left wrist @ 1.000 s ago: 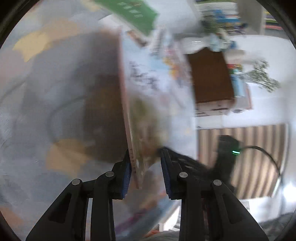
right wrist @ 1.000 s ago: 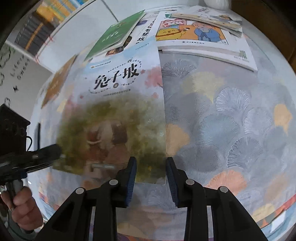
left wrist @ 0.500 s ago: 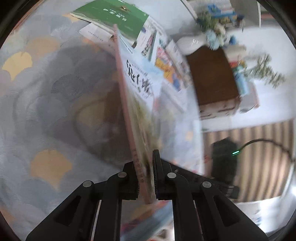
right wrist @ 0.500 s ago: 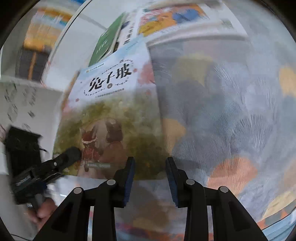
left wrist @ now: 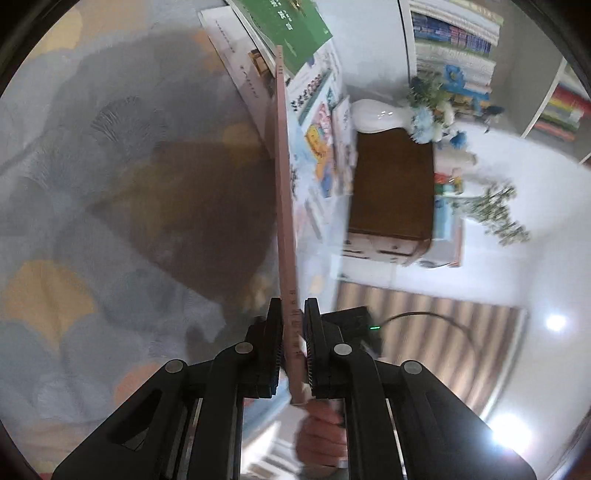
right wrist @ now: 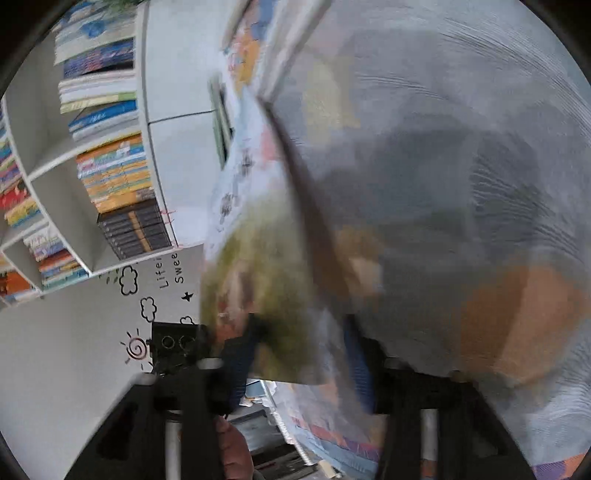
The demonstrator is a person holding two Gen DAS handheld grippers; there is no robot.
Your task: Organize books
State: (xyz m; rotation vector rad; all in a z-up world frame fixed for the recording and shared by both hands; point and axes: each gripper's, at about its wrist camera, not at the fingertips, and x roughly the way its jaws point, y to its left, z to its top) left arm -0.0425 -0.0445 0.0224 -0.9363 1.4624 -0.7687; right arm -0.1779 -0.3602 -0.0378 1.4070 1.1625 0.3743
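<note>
My left gripper is shut on the picture book, which I see edge-on, standing upright above the patterned cloth. In the right wrist view the same book shows its green and white cover, tilted and blurred. My right gripper is open, its fingers on either side of the book's lower corner; whether they touch it I cannot tell. More books lie on the cloth beyond: a green one and several colourful ones.
A dark wooden box and a white vase with flowers stand past the books. White shelves full of books line the wall. The other gripper's black body and a hand are close by.
The left gripper closed on the book and lifted it from tilted to upright. The right gripper has swung round to the left, and its view is now blurred.
</note>
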